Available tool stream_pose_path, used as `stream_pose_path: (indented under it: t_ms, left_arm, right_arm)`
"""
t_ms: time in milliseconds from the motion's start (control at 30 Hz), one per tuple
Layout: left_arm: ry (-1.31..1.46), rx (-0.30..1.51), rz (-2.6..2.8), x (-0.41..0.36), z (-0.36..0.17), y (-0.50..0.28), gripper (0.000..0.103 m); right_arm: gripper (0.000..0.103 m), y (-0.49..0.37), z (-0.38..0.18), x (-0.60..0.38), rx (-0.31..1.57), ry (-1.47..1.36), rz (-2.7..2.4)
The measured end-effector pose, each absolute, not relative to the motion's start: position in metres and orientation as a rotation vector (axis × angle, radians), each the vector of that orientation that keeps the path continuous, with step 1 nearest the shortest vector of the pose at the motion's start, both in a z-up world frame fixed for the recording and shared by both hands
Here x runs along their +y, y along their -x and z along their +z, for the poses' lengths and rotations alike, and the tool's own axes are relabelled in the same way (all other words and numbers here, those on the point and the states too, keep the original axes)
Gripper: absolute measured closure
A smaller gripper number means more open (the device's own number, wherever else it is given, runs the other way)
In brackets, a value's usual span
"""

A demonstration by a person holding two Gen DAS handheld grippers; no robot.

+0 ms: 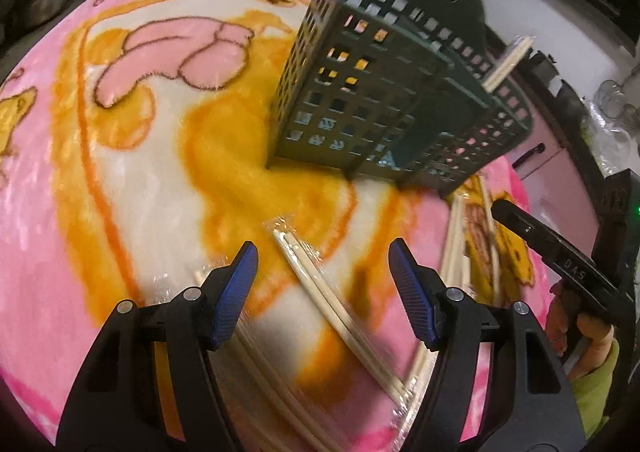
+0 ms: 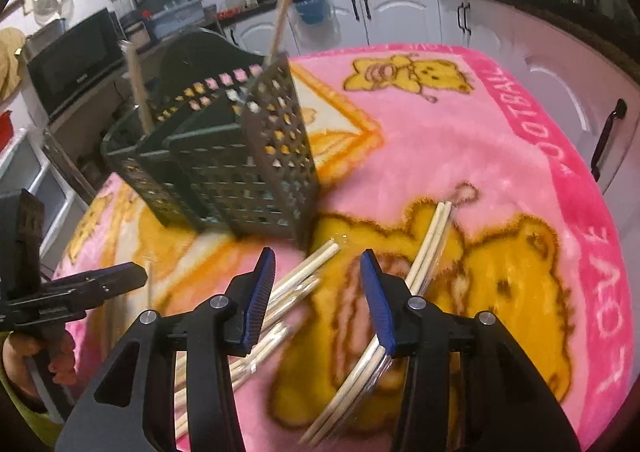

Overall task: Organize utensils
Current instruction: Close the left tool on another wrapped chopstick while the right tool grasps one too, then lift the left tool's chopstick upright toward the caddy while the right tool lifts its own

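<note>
Several pairs of wrapped wooden chopsticks lay scattered on the pink cartoon blanket [image 2: 440,124] in front of the dark green perforated utensil holder [image 1: 360,92]. One wrapped pair [image 1: 332,300] sat between the fingers of the left gripper [image 1: 324,264], whose jaws stood apart with nothing pressed between the blue pads. Another pair [image 2: 430,236] ran past the outer side of the right gripper [image 2: 318,272], and a loose bundle [image 2: 296,276] lay partly under its other finger; its jaws were also released, gripping nothing.

These chopsticks looked light, thin and stiff, and the clear film around them would likely be slick and crinkly, so a pinch on the film alone might slide. The safer hold seemed to be across the middle of a pair, pads squeezing the wood through the wrap, so it would not tip when lifted. The plush blanket probably let the sticks sink slightly, making a low, angled approach helpful.

The holder already had a few sticks [image 2: 138,88] standing in its compartments, leaning against the walls. Behind the table ran white kitchen cabinets [image 2: 400,16].
</note>
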State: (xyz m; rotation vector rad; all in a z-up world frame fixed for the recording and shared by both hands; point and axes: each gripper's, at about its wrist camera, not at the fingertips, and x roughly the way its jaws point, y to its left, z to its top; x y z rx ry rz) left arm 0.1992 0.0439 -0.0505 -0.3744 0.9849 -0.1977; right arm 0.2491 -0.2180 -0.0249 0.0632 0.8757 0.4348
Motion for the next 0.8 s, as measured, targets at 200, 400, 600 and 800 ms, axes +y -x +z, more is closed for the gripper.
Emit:
stream_pose_path:
  t_ms: [200,400,600,800]
  left_arm:
    - [0.325,0.998,-0.173,0.042,-0.053,-0.21,0.043]
    - [0.282,0.979,-0.153,0.039,-0.054,-0.217,0.056]
    - [0.265,0.959,-0.104,0.045,-0.056,-0.223,0.086]
    - [0.293,0.941,-0.101,0.056,-0.056,-0.222,0.097]
  right_arm:
    - [0.062,-0.269,-0.041,-0.212,0.913,-0.037,0.432]
    - [0.073,-0.274,-0.055,-0.207,0.927,-0.06,0.449]
    - [0.1,-0.268,-0.053,-0.205,0.902,-0.054,0.463]
    - [0.102,-0.258,-0.043,-0.219,0.868,-0.128,0.465]
